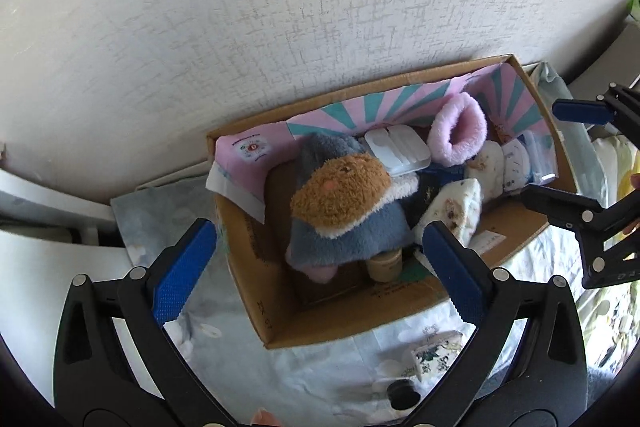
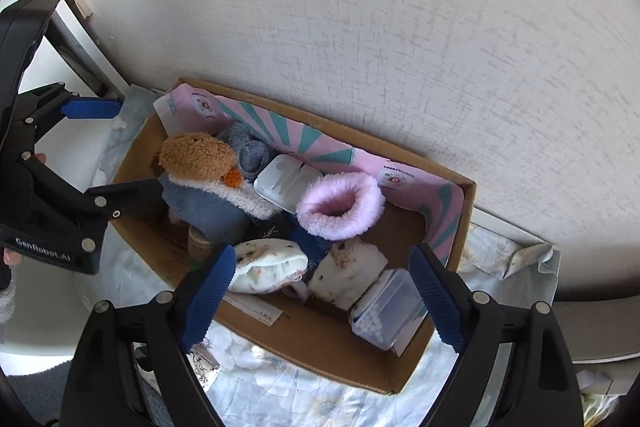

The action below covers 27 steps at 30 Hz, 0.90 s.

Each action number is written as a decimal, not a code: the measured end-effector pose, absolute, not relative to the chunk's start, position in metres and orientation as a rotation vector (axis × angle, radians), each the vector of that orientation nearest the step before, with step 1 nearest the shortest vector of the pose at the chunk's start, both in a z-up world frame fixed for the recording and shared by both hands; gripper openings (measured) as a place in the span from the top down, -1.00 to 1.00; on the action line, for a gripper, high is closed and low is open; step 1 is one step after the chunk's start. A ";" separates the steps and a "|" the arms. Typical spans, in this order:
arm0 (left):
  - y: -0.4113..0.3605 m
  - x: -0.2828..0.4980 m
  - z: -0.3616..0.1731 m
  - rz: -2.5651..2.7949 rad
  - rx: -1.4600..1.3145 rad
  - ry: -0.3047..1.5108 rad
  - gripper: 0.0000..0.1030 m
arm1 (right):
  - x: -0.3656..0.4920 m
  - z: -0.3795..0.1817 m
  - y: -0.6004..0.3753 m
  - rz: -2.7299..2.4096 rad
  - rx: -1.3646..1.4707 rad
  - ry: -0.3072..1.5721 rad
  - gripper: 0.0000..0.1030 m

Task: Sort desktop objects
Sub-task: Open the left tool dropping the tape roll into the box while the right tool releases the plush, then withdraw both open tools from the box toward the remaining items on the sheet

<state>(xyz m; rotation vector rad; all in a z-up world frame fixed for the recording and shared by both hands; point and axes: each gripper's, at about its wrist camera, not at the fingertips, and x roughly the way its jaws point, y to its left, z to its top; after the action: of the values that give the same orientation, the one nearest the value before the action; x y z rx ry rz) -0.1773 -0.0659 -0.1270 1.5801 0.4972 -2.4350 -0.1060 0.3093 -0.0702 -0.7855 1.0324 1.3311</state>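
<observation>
Cardboard box (image 1: 248, 291) sits against the wall, holding a blue-and-brown plush (image 1: 340, 203), a white case (image 1: 398, 151), a pink fuzzy slipper (image 1: 460, 135) and a clear tub (image 2: 390, 319). Left gripper (image 1: 320, 267) and right gripper (image 2: 324, 291) hover above it, jaws spread, empty.

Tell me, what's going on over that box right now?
Left gripper and right gripper: open, empty. Plush toy lies in cardboard box. Nothing blocking.
</observation>
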 end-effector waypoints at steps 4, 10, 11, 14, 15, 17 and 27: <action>-0.062 -0.163 -0.116 -2.459 1.537 0.503 -0.99 | -0.108 -0.067 0.301 1.342 -0.791 1.022 -0.67; -0.071 -0.133 -0.106 -2.444 1.423 0.592 -0.99 | -0.116 -0.055 0.282 1.356 -0.789 0.988 -0.67; -0.074 -0.129 -0.105 -2.447 1.410 0.639 -0.99 | -0.118 -0.054 0.279 1.361 -0.798 0.971 -0.67; -0.080 -0.113 -0.104 -2.448 1.376 0.728 -0.99 | -0.132 -0.042 0.264 1.369 -0.845 0.855 -0.67; -0.080 -0.107 -0.103 -2.444 1.371 0.717 -0.99 | -0.135 -0.041 0.261 1.376 -0.855 0.836 -0.67; -0.079 -0.096 -0.099 -2.441 1.357 0.692 -0.99 | -0.138 -0.040 0.255 1.383 -0.876 0.837 -0.67; -0.020 -0.024 -0.112 -2.577 1.276 0.694 -0.99 | -0.155 -0.052 0.216 1.564 -0.895 0.843 -0.67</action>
<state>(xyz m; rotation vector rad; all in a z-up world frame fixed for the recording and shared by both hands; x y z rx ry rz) -0.0240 -0.0199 -0.1119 1.2759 0.6937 -2.5775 -0.1550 0.2158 -0.0522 -0.8951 0.8433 1.5642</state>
